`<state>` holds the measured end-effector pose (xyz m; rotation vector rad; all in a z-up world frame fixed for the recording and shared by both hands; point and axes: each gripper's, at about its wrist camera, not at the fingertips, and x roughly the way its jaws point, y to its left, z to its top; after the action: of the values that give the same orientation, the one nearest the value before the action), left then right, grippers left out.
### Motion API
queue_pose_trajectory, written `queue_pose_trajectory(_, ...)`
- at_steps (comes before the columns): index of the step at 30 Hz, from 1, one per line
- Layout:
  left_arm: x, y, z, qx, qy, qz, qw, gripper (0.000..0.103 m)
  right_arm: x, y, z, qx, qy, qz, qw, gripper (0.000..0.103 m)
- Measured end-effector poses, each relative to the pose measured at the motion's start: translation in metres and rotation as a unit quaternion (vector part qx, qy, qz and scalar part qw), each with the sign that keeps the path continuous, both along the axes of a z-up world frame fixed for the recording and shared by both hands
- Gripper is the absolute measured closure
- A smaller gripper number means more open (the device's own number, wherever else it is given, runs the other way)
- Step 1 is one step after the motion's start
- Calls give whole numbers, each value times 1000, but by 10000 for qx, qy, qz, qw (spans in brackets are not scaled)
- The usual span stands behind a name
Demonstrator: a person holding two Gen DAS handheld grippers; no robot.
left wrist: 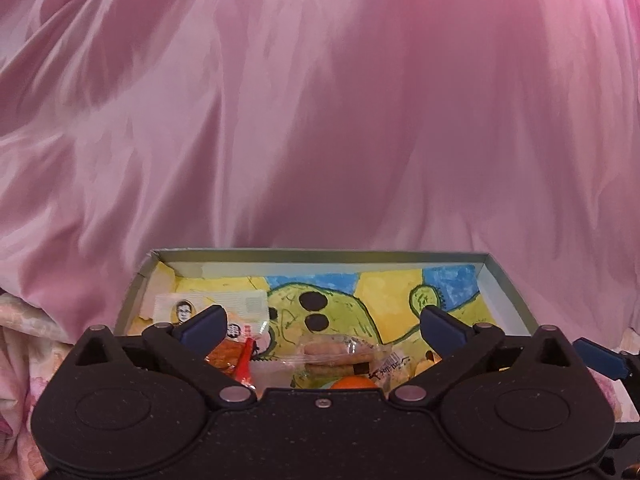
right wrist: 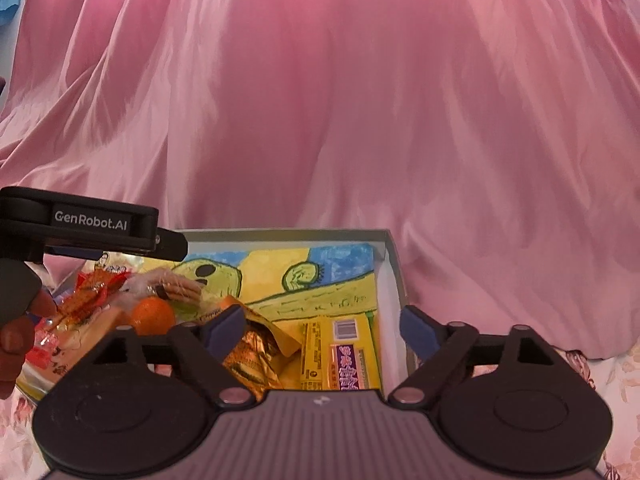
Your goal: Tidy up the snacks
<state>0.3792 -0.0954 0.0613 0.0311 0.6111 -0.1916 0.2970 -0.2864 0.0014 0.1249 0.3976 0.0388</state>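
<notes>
A shallow grey box (left wrist: 320,256) with a painted green cactus on its floor holds the snacks. My left gripper (left wrist: 324,320) hangs open over its near end, nothing between the fingers. Below it lie a white packet with a printed face (left wrist: 208,302), a red-orange packet (left wrist: 236,354), clear-wrapped biscuits (left wrist: 340,354) and an orange (left wrist: 354,383). My right gripper (right wrist: 320,322) is open too, above a yellow bar packet (right wrist: 340,356) and a gold foil packet (right wrist: 256,356). The orange (right wrist: 152,316) and biscuits (right wrist: 176,290) lie left of it.
Draped pink satin cloth (left wrist: 320,120) rises right behind the box. Floral fabric (left wrist: 16,360) lies under and beside it. The black housing of the left tool (right wrist: 92,220) and a person's hand (right wrist: 16,340) fill the left edge of the right wrist view.
</notes>
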Motion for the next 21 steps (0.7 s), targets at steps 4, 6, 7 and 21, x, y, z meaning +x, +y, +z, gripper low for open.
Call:
queue_pose_trajectory(4,-6,3,9,0,-102,65,9999,1,-6,2,9,-29,-135,-14,9999,3)
queue_pose_trajectory(6,-10,5,13,25,-128,89,9999,1,-9,3,15,-24,-208,-20,9998,1)
queue_pose_trajectory(7,-11,6,16,43,-146,104,9998,1,-10,3,18,-8,-242,-23,9997,0)
queue_pose_trajectory(21,-51,34,48,-76,-497,435,9978,1,-46,10,58,0,-656,-21,9978,0)
